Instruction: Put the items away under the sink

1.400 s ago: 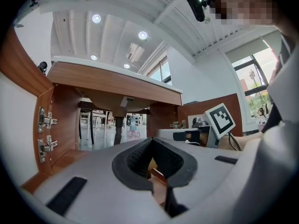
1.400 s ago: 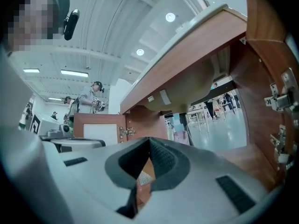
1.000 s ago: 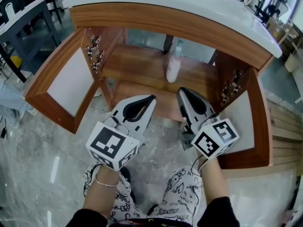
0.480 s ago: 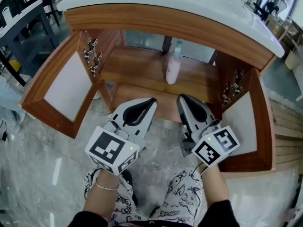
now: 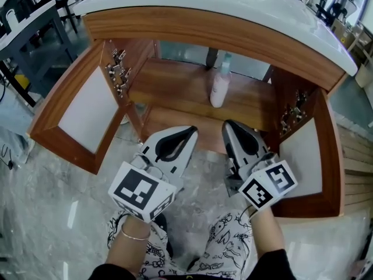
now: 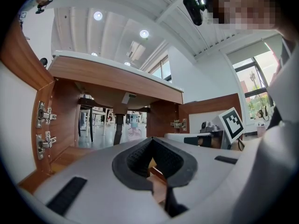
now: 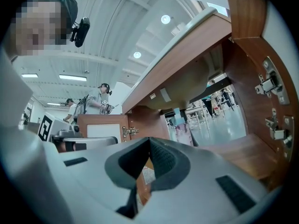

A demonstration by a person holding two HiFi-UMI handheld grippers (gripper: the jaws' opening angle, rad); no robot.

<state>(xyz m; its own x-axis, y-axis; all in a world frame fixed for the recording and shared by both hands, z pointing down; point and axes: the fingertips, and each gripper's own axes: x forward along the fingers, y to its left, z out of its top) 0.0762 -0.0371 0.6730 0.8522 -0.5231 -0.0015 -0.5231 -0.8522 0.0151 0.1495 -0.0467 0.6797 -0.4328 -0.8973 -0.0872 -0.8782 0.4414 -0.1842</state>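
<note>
A pink bottle with a pale blue cap (image 5: 220,84) stands upright on the wooden shelf (image 5: 175,86) of the open cabinet under the white sink counter (image 5: 192,4). It shows small and far in the left gripper view (image 6: 134,125) and in the right gripper view (image 7: 181,125). My left gripper (image 5: 189,132) and right gripper (image 5: 227,126) hover side by side in front of the shelf's front edge, short of the bottle. Both are shut with nothing between the jaws.
Both cabinet doors stand wide open: the left door (image 5: 81,109) and the right door (image 5: 312,156), each with metal hinges (image 5: 116,69). A drain pipe (image 5: 211,57) runs down behind the bottle. The floor is grey marble (image 5: 58,214). Black tables stand at far left.
The view has shifted slightly; both grippers sit a little lower and to the right in the head view. The bottle stays on the shelf. Both grippers remain shut.
</note>
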